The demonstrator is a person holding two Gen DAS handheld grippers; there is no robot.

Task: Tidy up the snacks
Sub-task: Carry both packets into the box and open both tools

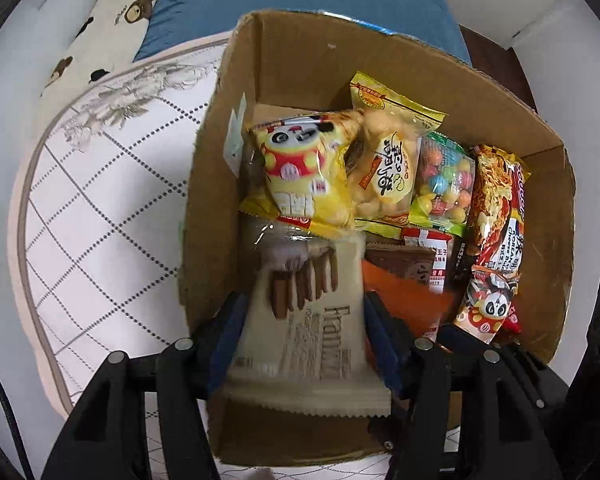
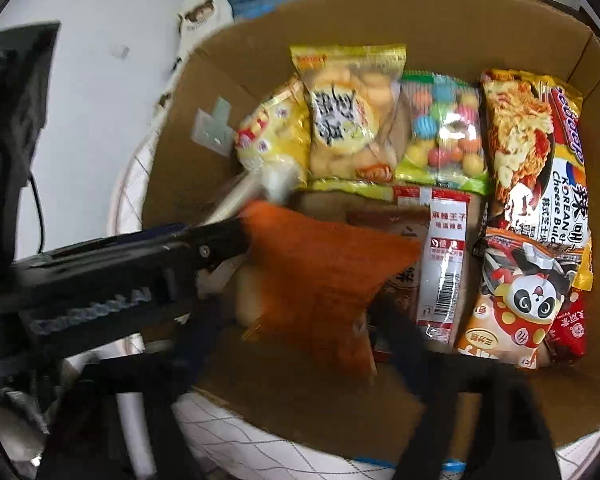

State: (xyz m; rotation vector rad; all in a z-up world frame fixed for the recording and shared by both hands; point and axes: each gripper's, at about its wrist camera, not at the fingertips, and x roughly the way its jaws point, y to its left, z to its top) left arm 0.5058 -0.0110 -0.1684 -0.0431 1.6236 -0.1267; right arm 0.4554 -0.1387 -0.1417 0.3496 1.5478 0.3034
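The left hand-held gripper [image 1: 302, 344] points straight down into the cardboard box [image 1: 300, 72], which sits on the bed [image 1: 100, 200]. Its two blue pads flank the beige biscuit pack [image 1: 308, 320], one at each long edge. The pack's long axis runs near to far, in line with the fingers, and its sealed end hangs just over the box's near wall. I cannot tell whether the pads still press on it. The right hand-held gripper [image 2: 300, 344] stands with its fingers well apart, and the orange pouch [image 2: 320, 276] lies tilted between and just beyond them, blurred and apparently loose, over the near middle of the box. The biscuit pack lies left of the pouch, so the left gripper is the nearer one to it. The free floor is the near left corner, directly below that pack. The far row is already filled by the yellow panda bag [image 1: 300, 168], puff bag [image 1: 388, 168], candy bag [image 1: 444, 188] and noodle pack [image 1: 496, 208].
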